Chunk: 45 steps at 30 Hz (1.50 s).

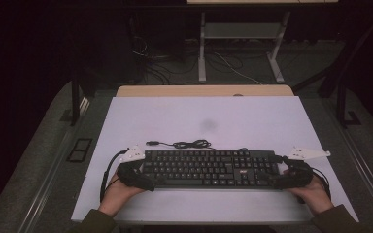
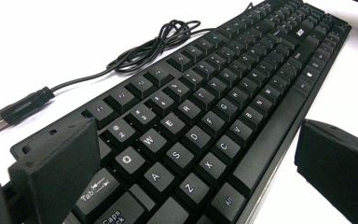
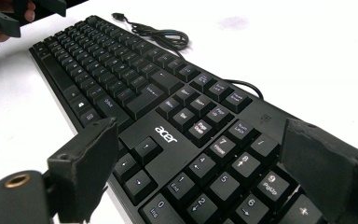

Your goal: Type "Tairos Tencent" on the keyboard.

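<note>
White table [image 1: 252, 116], dark room behind. Keyboard [image 1: 209, 168] lies at the near edge, cord [image 1: 184, 144] coiled behind it. Left gripper [image 1: 137, 175] and right gripper [image 1: 287, 177] are set over its 2 ends, jaws apart, nothing clamped. Step judged: grasp. Next, both ends must be clamped evenly before lifting.

White table [image 1: 252, 116]; desk frame [image 1: 240, 31] on floor behind.
</note>
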Tool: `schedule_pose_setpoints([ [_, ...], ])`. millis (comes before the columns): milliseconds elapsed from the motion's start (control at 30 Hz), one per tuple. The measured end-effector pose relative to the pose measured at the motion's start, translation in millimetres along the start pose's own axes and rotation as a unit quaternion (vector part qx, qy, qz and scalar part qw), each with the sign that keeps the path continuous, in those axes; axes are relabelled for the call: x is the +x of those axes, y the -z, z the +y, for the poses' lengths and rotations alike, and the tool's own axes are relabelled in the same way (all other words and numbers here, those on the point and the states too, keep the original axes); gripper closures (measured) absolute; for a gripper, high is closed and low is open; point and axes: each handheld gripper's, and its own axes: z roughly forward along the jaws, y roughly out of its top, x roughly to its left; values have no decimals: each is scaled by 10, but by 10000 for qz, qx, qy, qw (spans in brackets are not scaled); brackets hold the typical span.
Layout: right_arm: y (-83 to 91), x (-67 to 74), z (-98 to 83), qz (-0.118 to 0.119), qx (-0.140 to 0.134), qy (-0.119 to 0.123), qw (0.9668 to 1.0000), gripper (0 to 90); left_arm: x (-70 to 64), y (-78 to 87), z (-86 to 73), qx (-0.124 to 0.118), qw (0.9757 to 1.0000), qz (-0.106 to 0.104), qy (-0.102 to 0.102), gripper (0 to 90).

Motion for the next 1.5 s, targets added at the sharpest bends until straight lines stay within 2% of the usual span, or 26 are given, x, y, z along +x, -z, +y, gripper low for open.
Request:
schedule_pose_setpoints([
  [233,-16,18,23,77,-10,44,10000,116,-2,1,5,24,10000,7,-32,0],
  [433,-48,42,47,210,-55,32,9998,116,-25,0,15,-69,10000,41,-6,0],
  [633,-69,90,83,222,-44,125,9997,117,-27,12,8,-95,9999,44,-43,0],
  [700,-71,102,88,213,-51,88,9997,117,-27,9,7,-120,9999,31,-19,0],
  [1167,-144,204,195,274,-2,147,9995,118,-24,-4,-13,-36,10000,2,-58,0],
  [1267,-167,225,222,299,-52,232,9993,119,-34,4,-15,-31,10000,18,-52,0],
  [1433,-190,241,241,370,-51,233,9990,119,-39,9,-12,-27,10000,19,-67,0],
  [1500,-204,247,250,331,-67,275,9991,118,-39,9,-11,-34,10000,14,-79,0],
])
